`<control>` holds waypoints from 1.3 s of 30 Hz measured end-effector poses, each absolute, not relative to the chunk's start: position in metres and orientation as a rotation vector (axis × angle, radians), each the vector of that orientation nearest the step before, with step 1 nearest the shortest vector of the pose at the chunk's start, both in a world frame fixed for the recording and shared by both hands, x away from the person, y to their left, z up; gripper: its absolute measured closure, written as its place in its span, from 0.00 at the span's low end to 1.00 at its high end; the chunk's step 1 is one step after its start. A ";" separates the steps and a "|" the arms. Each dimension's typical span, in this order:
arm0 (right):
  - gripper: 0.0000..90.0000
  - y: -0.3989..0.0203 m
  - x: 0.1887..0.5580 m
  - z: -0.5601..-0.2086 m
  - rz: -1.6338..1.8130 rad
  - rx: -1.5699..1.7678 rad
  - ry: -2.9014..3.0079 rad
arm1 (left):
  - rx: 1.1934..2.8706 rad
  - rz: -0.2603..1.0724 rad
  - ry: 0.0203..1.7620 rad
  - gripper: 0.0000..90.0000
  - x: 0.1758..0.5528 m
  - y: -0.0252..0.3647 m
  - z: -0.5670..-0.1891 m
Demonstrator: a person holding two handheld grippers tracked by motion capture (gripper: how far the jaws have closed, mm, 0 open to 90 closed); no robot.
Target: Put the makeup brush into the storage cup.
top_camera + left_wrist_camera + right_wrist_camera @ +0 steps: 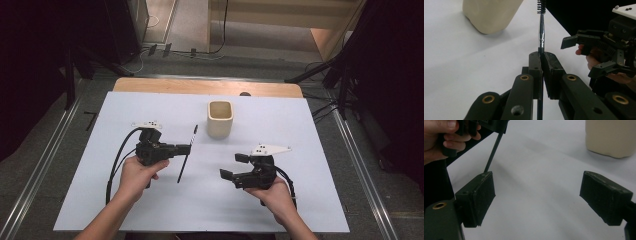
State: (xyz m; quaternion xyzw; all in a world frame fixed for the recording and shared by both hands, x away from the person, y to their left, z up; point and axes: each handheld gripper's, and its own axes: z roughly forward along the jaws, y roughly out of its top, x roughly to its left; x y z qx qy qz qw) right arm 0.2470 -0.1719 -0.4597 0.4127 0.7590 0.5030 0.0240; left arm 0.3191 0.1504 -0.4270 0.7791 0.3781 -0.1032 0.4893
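While the left tool grips the brush mid-shaft, pickup looks done. Right tool stands wide, idle. Placing it in the cup apparently remains.

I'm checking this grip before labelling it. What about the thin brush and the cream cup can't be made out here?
- Thin black bristle-tipped brush: in the left gripper view its middle is hidden between the shut jaws of the left hand-held gripper.
- Brush handle's lower end: in the right gripper view, hidden behind the jaw pad.
- Cream rounded-square cup: top cut off by the frame edge in both gripper views.
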 end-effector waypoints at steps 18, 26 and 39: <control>0.16 -0.146 0.249 -0.461 1.582 1.377 2.337 | 1.846 -0.230 0.929 0.95 0.309 0.141 -0.433; 0.17 -0.138 0.249 -0.463 1.577 1.394 2.354 | 1.819 -0.251 0.935 0.95 0.309 0.139 -0.436; 0.18 -0.126 0.251 -0.465 1.600 1.439 2.346 | 1.815 -0.237 0.935 0.95 0.308 0.135 -0.440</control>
